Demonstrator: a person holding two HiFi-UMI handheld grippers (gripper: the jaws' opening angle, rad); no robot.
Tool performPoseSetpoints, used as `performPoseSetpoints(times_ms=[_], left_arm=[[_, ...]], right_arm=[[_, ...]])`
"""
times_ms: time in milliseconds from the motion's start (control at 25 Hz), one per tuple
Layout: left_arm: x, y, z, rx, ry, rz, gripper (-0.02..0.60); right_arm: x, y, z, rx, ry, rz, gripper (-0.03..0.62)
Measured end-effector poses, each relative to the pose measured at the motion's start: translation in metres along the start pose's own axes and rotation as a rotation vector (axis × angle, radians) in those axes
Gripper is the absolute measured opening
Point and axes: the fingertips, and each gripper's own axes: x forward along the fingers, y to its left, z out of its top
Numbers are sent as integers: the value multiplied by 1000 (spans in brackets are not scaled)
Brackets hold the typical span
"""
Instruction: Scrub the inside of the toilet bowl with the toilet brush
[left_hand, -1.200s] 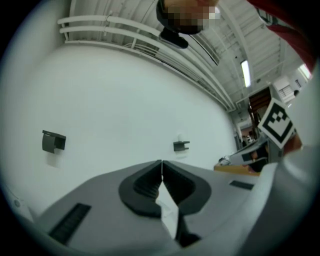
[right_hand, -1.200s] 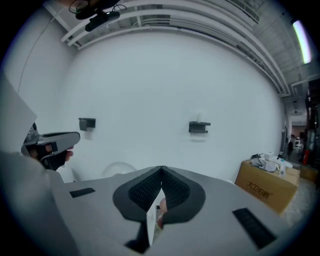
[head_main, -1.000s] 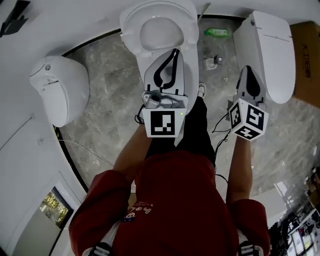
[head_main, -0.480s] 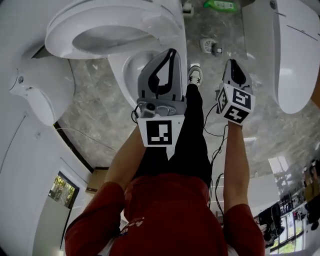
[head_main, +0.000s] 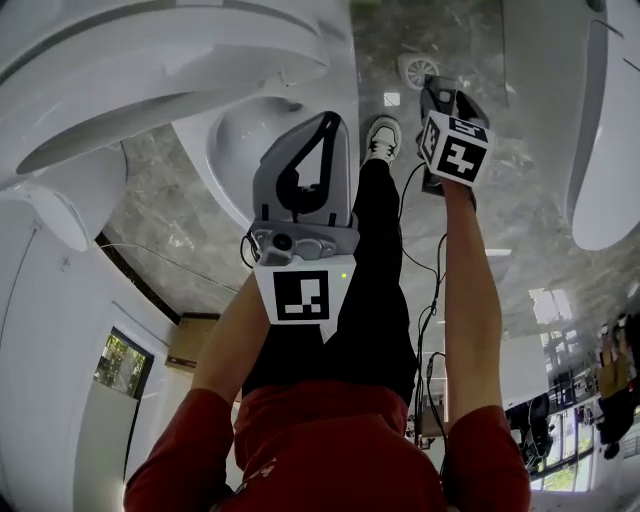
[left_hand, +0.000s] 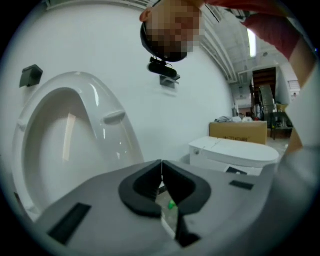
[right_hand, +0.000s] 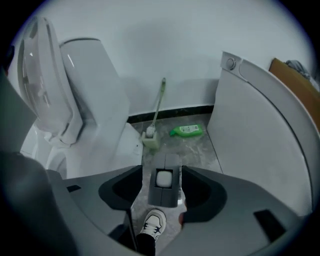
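Note:
The white toilet (head_main: 245, 135) stands with its seat raised (left_hand: 65, 145), and the bowl is open at the upper left of the head view. The toilet brush (right_hand: 159, 105) stands in its white holder (right_hand: 151, 140) on the floor by the toilet's base, its handle leaning on the wall. My left gripper (head_main: 334, 120) hangs beside the bowl's rim, shut with nothing in it. My right gripper (right_hand: 165, 175) points steeply down at the floor short of the brush, and its jaws are opening. Between them shows a grey block (right_hand: 165, 185) with a white square on top; no pad visibly presses on it.
A green bottle (right_hand: 187, 131) lies on the marble floor right of the brush holder. A second toilet (head_main: 600, 130) stands close on the right, and a third fixture (head_main: 60, 200) on the left. The person's shoe (head_main: 381, 138) and a cable (head_main: 425, 300) are below the grippers.
Both grippers have sunk toward the floor, the right one much further, and it has tipped to point down. The head view has come closer to the bowl.

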Motion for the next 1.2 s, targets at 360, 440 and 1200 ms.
performPoseSetpoints(times_ms=[360, 440, 1200], left_arm=[[6, -11, -12, -29, 50, 6, -2], [7, -14, -14, -27, 56, 0, -2], [-42, -4, 28, -51, 21, 64, -2]], right_arm=[[48, -6, -24, 30, 215, -8, 217], [53, -9, -35, 51, 296, -12, 206], [-39, 12, -67, 18, 154, 19, 187]])
